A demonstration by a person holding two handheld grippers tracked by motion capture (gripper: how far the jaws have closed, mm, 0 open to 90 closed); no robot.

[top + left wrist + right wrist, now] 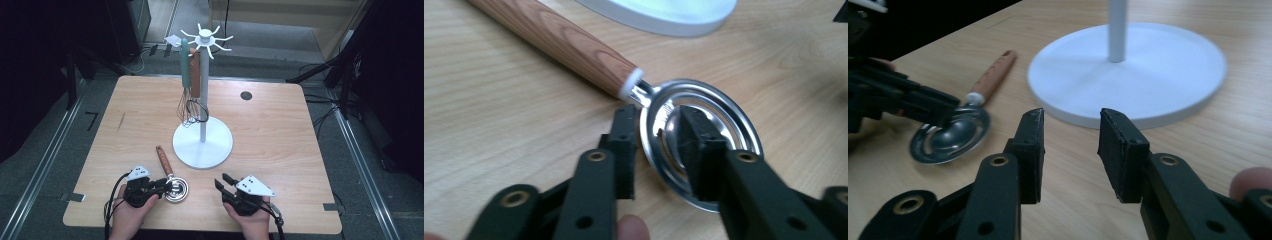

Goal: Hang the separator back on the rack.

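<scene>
A metal scoop (177, 192) with a wooden handle (163, 160) lies on the table near the front edge, left of centre. My left gripper (162, 186) is shut on the rim of its bowl. In the left gripper view one jaw sits outside the scoop (724, 100) and the other inside, with the gripper (657, 117) pinching the rim. My right gripper (223, 181) hovers open to the right of the scoop with nothing between its jaws. From the right gripper view, that gripper (1073, 122) points at the white stand's base (1128, 75), with the scoop (948, 137) off to the left.
The white hook stand (202, 142) rises mid-table. A teal-handled whisk (185, 65) and a brown-handled utensil (195, 75) hang from its hooks. A dark round hole (245, 95) marks the table at the back right. Dark equipment and cables surround the table.
</scene>
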